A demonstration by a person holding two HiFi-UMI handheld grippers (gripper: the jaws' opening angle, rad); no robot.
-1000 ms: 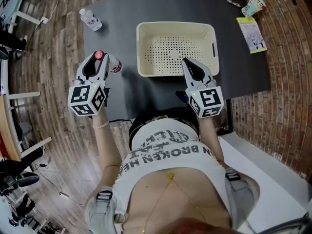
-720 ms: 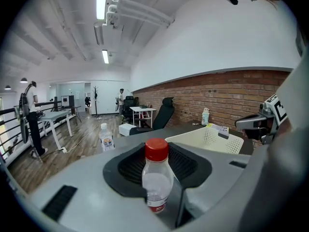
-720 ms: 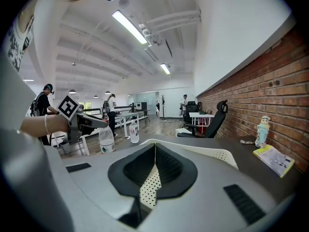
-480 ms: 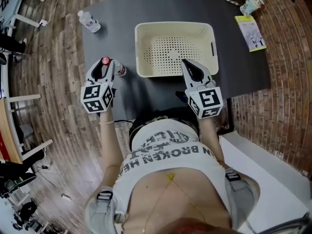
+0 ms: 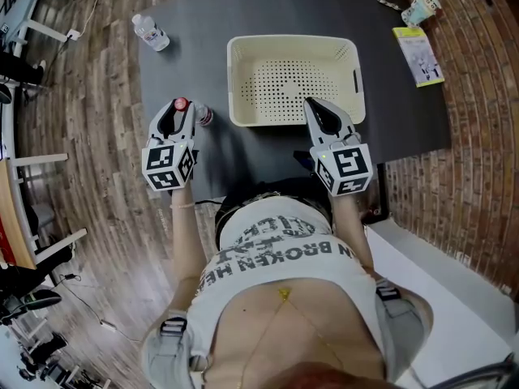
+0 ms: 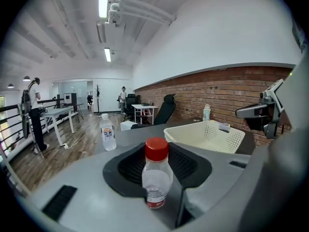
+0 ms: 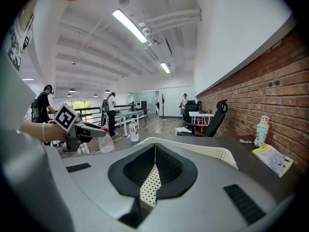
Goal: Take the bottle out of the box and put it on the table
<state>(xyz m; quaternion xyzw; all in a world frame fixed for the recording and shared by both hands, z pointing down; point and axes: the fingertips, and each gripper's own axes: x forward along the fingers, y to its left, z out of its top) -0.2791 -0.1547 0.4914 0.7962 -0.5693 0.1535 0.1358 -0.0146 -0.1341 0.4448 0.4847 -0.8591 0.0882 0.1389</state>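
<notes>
A clear bottle with a red cap (image 5: 199, 117) (image 6: 157, 178) stands upright between the jaws of my left gripper (image 5: 183, 110) (image 6: 157, 151), which is shut on it. It is low over the dark table (image 5: 203, 23), just left of the cream perforated box (image 5: 243, 51) (image 6: 205, 134). I cannot tell whether its base touches the table. The box looks empty. My right gripper (image 5: 318, 108) (image 7: 154, 149) hovers at the box's near right corner, jaws together with nothing in them.
A second water bottle (image 5: 151, 32) (image 6: 108, 132) stands at the table's far left corner. A yellow booklet (image 5: 418, 57) and a small figurine bottle (image 5: 422, 10) lie at the far right. The person's body is close to the table's near edge.
My left gripper has come down and moved right toward the box with the bottle in it. The right gripper has stayed where it was.
</notes>
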